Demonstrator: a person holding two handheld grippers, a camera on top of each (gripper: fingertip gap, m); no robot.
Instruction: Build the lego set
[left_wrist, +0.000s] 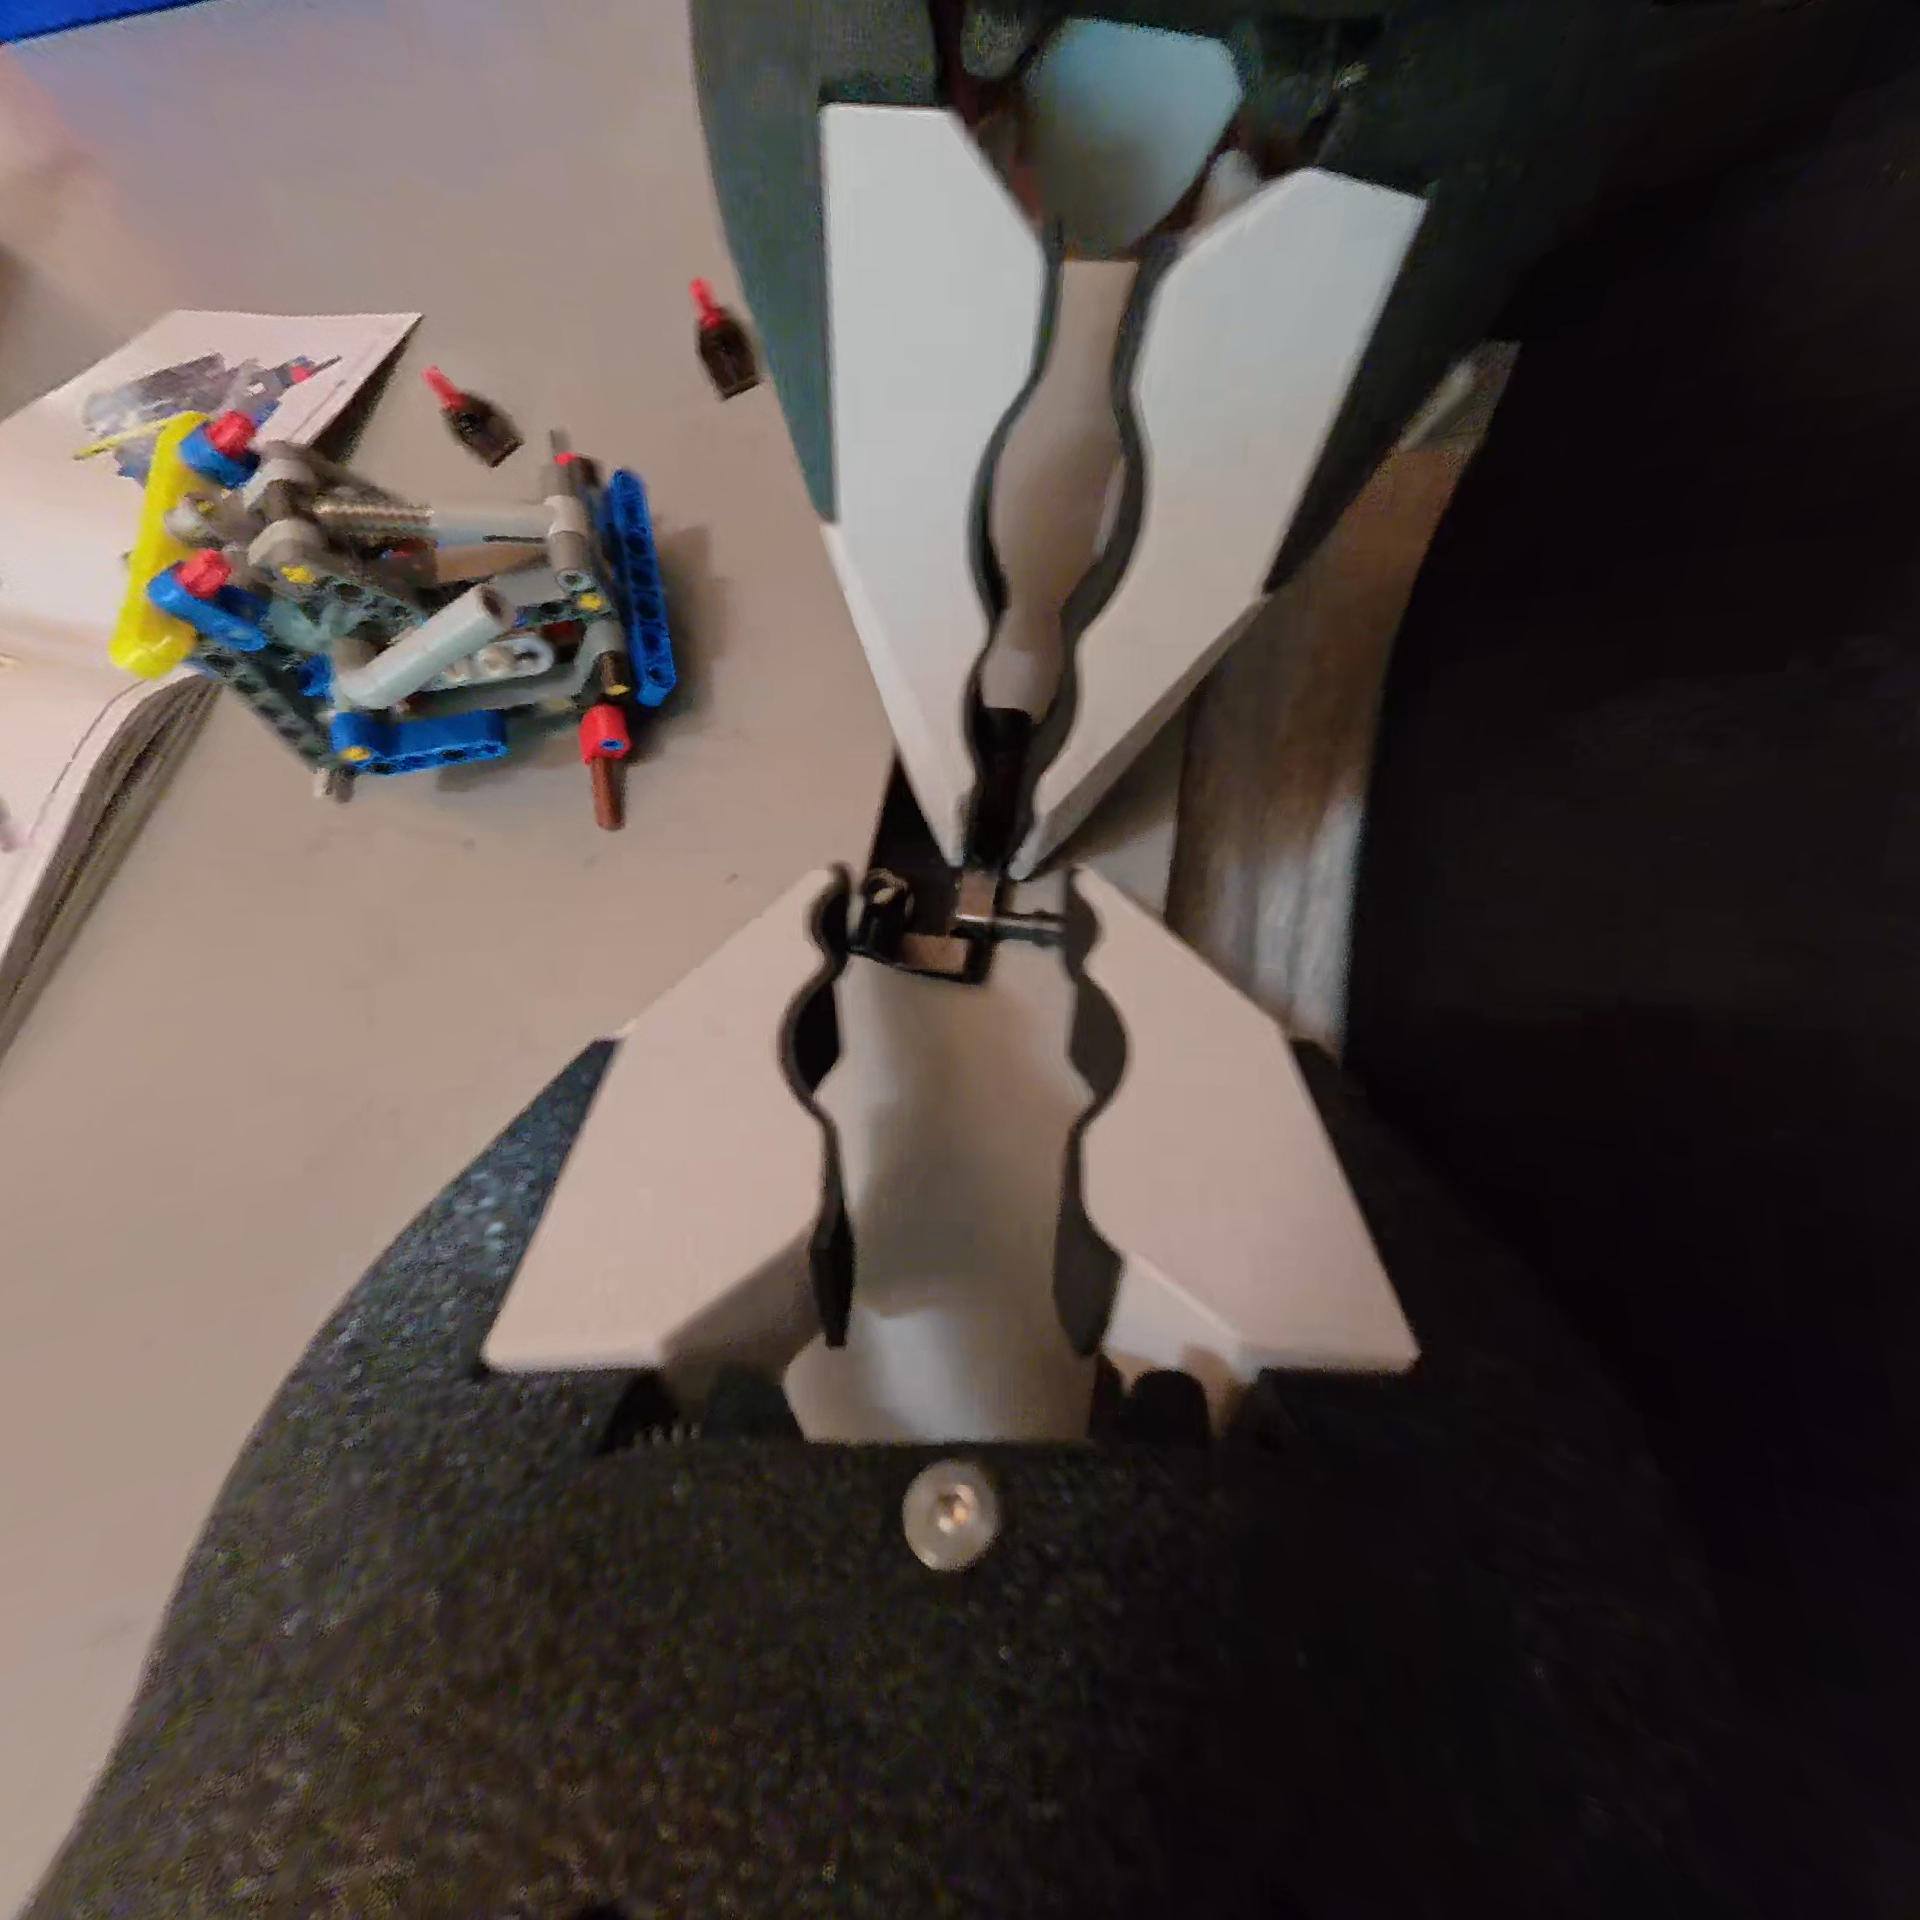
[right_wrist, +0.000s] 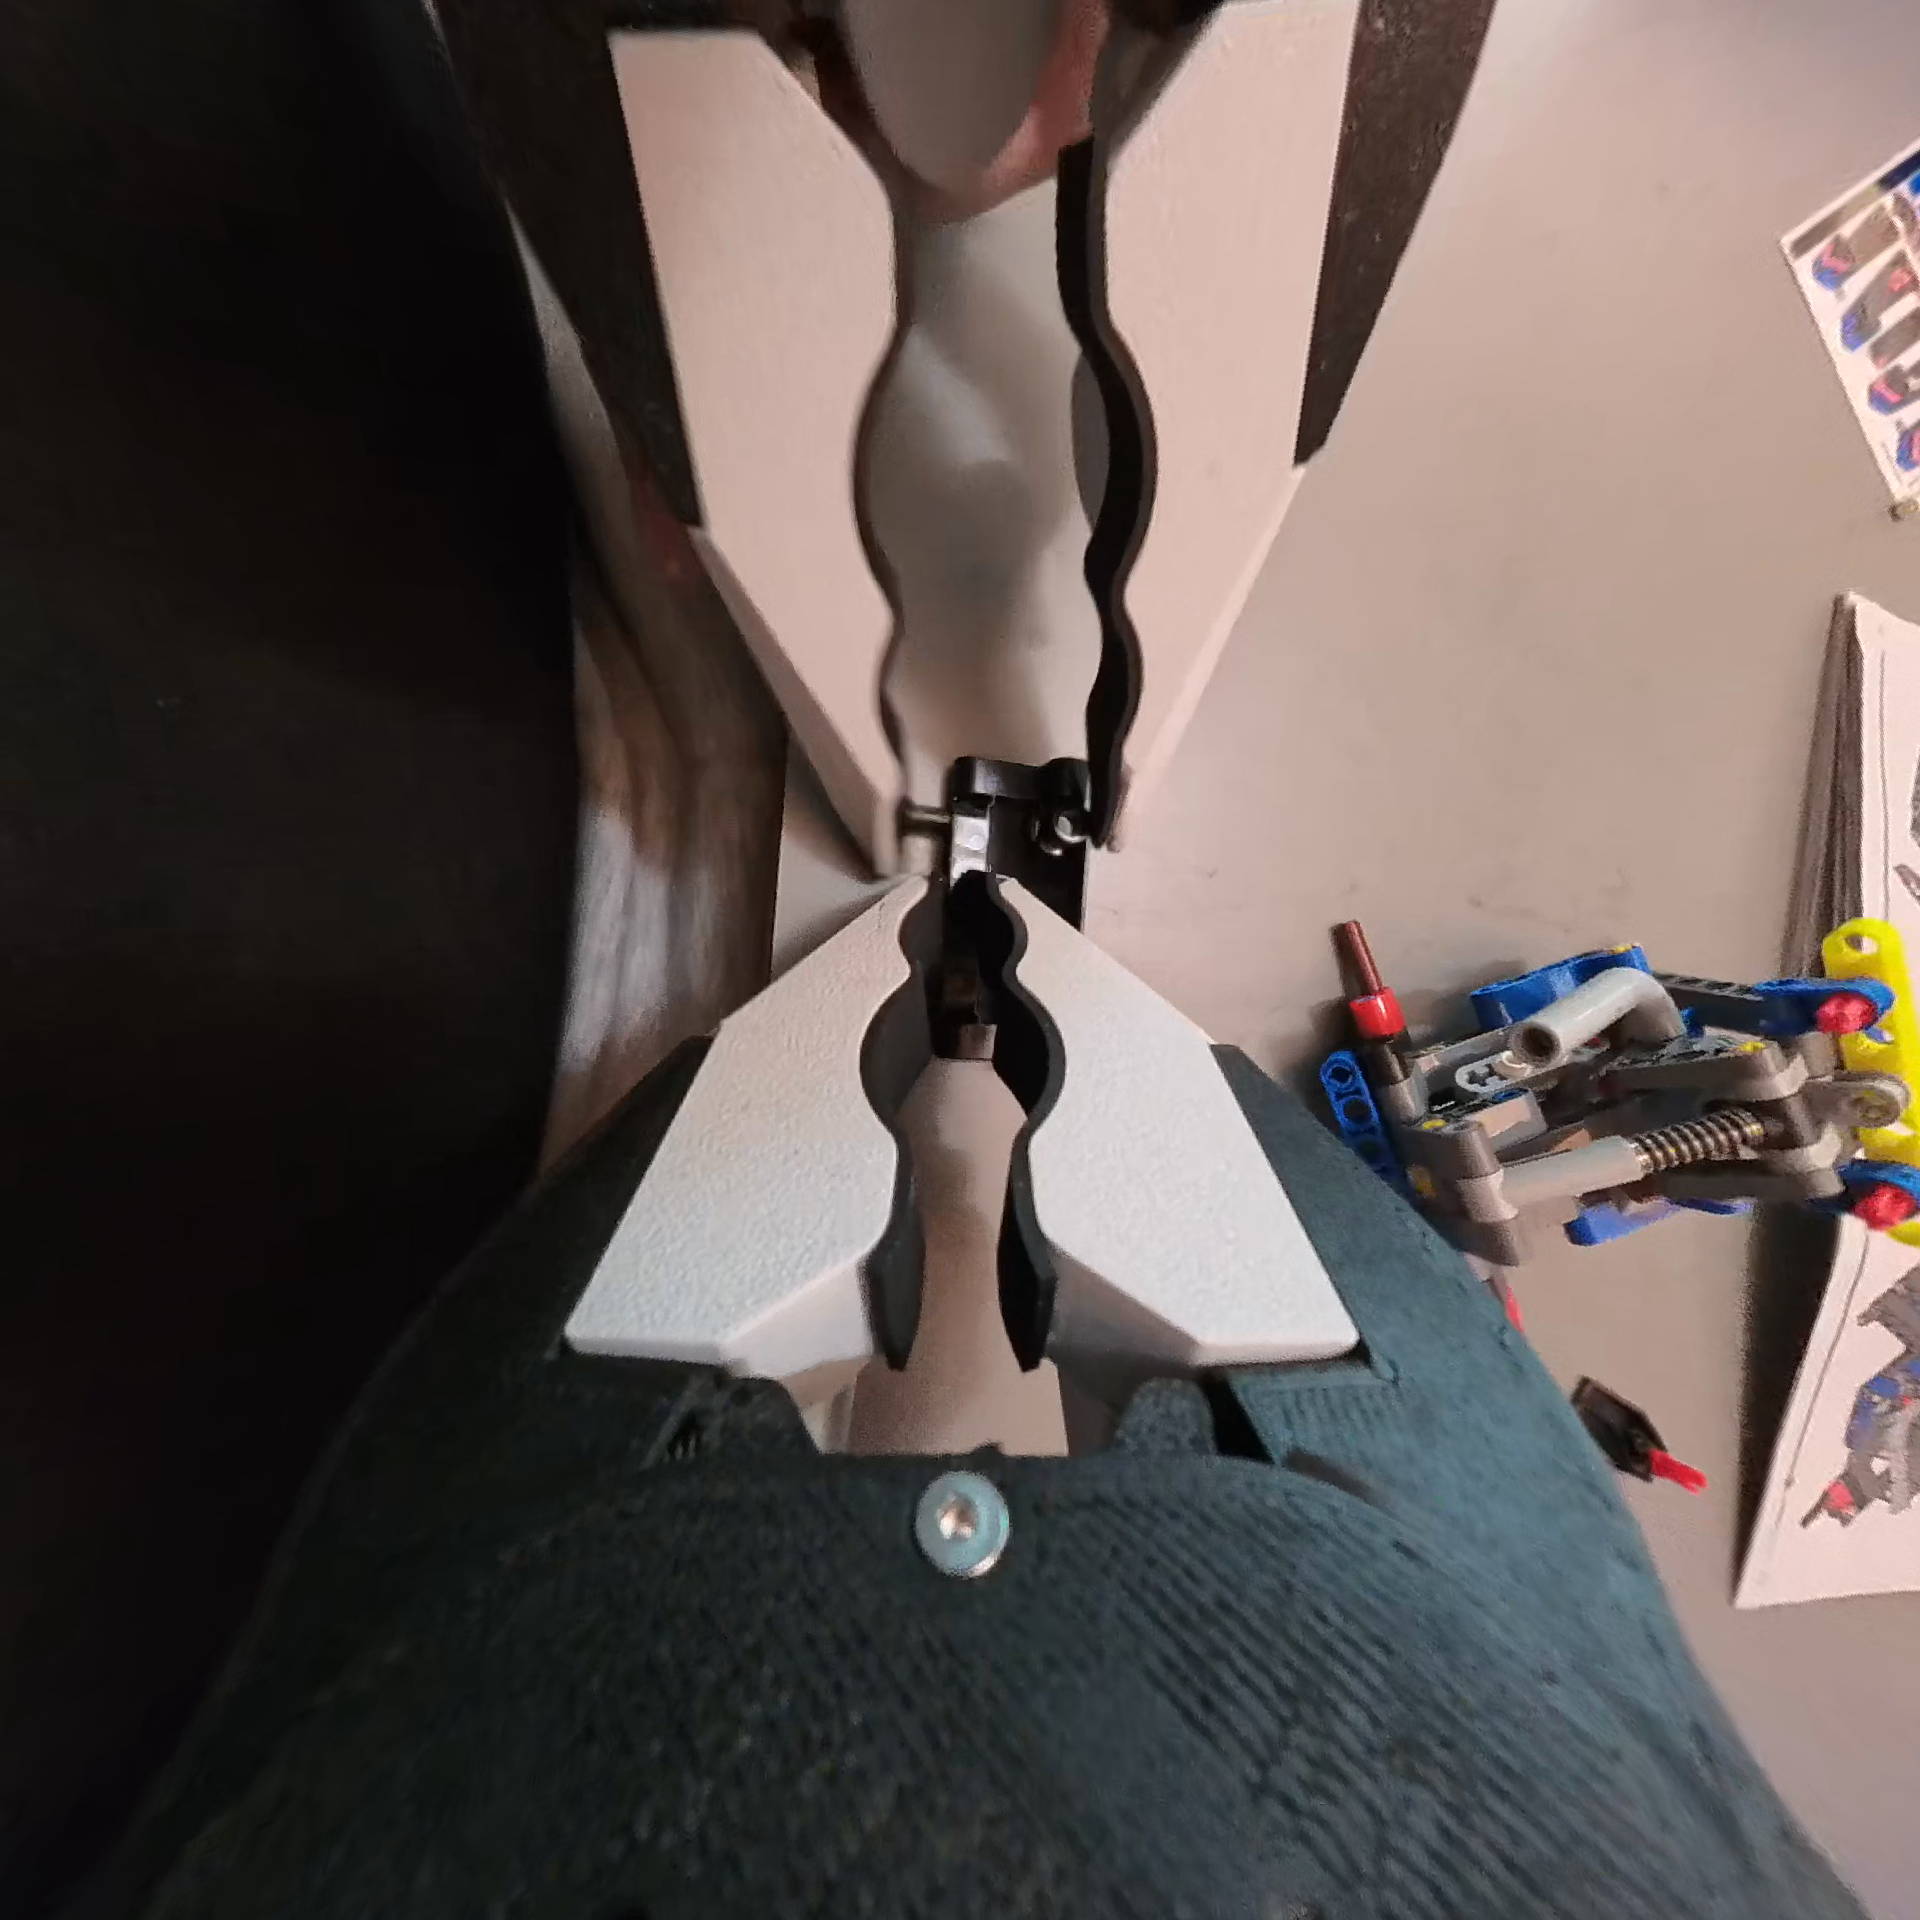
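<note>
held nose to nose over the grey table (left_wrist: 312, 1143), both grippers meeting on one small black brick assembly (right_wrist: 1013, 810). right gripper (right_wrist: 961, 914) nearly closed, pads pinching the assembly's long black beam, which runs back down betw. its fingers; looks like the anchoring hold, keeping the piece steady w/ its cross part sticking out past the tips. left gripper (left_wrist: 940, 914) partly spread across that cross part: one pad (right_wrist: 1117, 790) against the black connector end w/ a small pin, other fingertip (right_wrist: 883, 805) at the end of a thin grey axle poking out the opp. side. seems to bracket the part end to end, prob. to press or seat the axle; actual pressure on both ends hard to confirm, some blur. parked off to the side on the table, a half-built model (left_wrist: 416, 613) in blue, grey and yellow w/ a spring strut, part resting on an open instruction booklet (left_wrist: 94, 540). near it, two small dark pieces w/ red tips (left_wrist: 473, 410), loose. separate printed sheet (right_wrist: 1870, 322) farther off. dark area beyond the table edge, nothing legible there.
</note>
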